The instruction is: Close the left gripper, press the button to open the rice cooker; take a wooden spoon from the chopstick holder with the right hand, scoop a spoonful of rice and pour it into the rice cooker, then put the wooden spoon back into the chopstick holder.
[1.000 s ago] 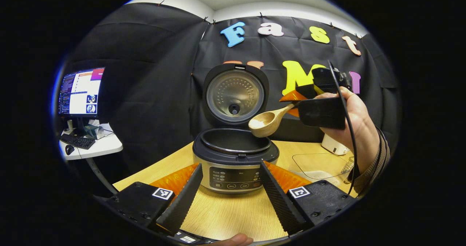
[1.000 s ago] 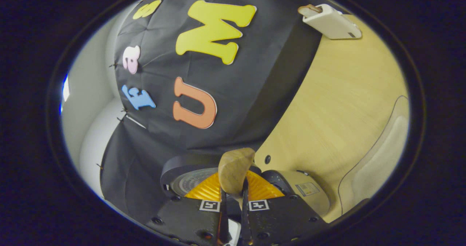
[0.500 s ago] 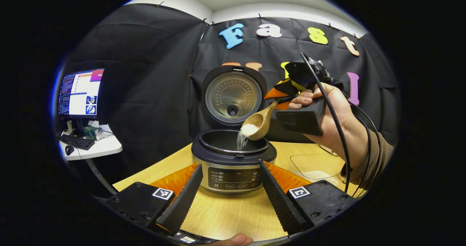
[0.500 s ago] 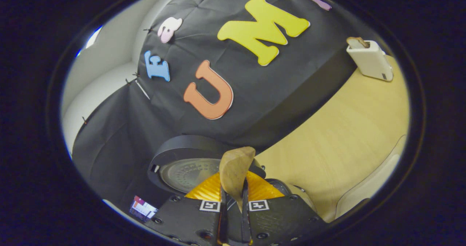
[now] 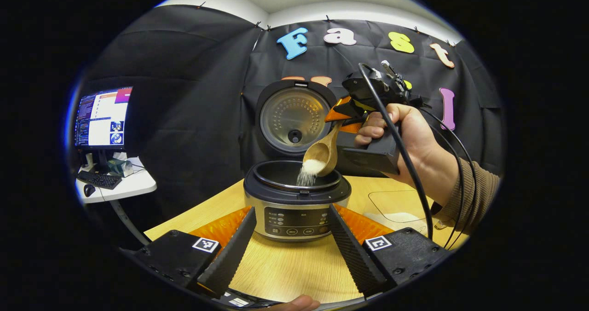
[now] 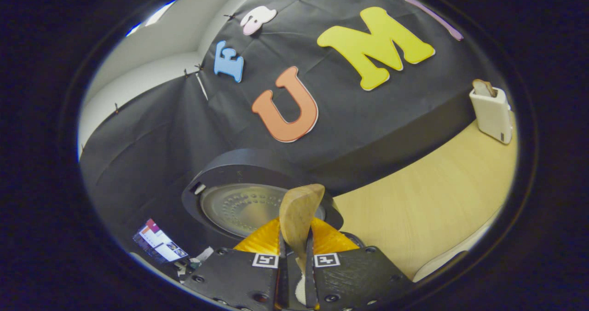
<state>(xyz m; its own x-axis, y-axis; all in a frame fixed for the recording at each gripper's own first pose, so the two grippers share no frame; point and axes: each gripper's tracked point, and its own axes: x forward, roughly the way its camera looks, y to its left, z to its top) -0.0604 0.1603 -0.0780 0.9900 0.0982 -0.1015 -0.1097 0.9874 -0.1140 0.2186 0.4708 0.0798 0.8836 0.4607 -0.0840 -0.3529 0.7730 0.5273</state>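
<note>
My right gripper [image 5: 343, 120], jaws clamped on the spoon [image 5: 322, 152], tips rice [image 5: 307, 173] into the open cooker [image 5: 297, 196]; my left gripper [image 5: 292, 242], jaws wide, faces the cooker.

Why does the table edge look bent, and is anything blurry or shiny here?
In the left gripper view the fisheye lens bows the table; the falling rice is a soft streak, and the cooker lid's metal liner glints. In the right gripper view the spoon, very near, looks soft.
</note>
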